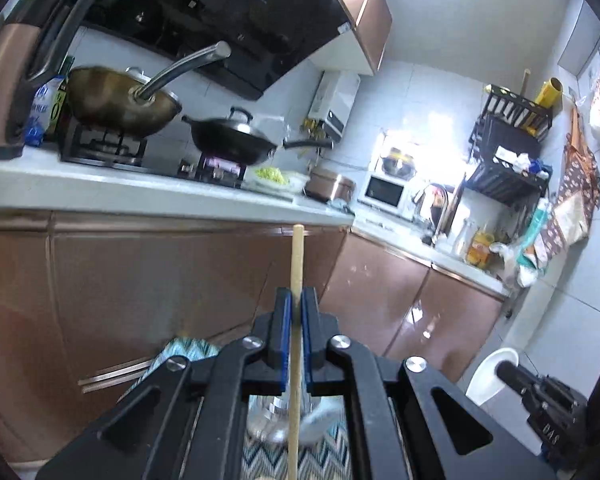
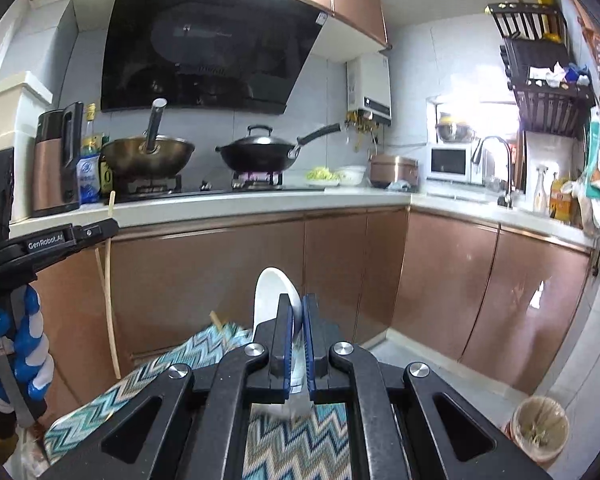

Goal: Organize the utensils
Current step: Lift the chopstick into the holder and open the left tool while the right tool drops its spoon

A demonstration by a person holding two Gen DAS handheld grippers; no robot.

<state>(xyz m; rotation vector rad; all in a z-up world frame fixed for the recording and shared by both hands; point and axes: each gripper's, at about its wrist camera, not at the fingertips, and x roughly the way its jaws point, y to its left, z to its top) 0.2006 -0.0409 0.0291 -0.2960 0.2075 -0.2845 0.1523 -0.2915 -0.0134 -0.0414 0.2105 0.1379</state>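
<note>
My left gripper (image 1: 297, 300) is shut on a wooden chopstick (image 1: 297, 264) that stands upright between the blue pads, high above a chevron-patterned mat (image 1: 324, 456). A clear glass (image 1: 278, 416) shows below the jaws. My right gripper (image 2: 298, 312) is shut on a white ceramic spoon (image 2: 272, 296), bowl end pointing up, above the same mat (image 2: 300, 448). In the right wrist view the left gripper (image 2: 100, 228) appears at the far left holding the chopstick (image 2: 109, 280). In the left wrist view the spoon (image 1: 490, 376) and right gripper show at the lower right.
Copper-coloured cabinets (image 2: 340, 276) and a white counter (image 2: 260, 200) lie ahead, with a stove, a brass wok (image 2: 148, 156), a black wok (image 2: 260, 152), a kettle (image 2: 56, 160), a rice cooker and a microwave. A bin (image 2: 540, 428) stands on the floor at right.
</note>
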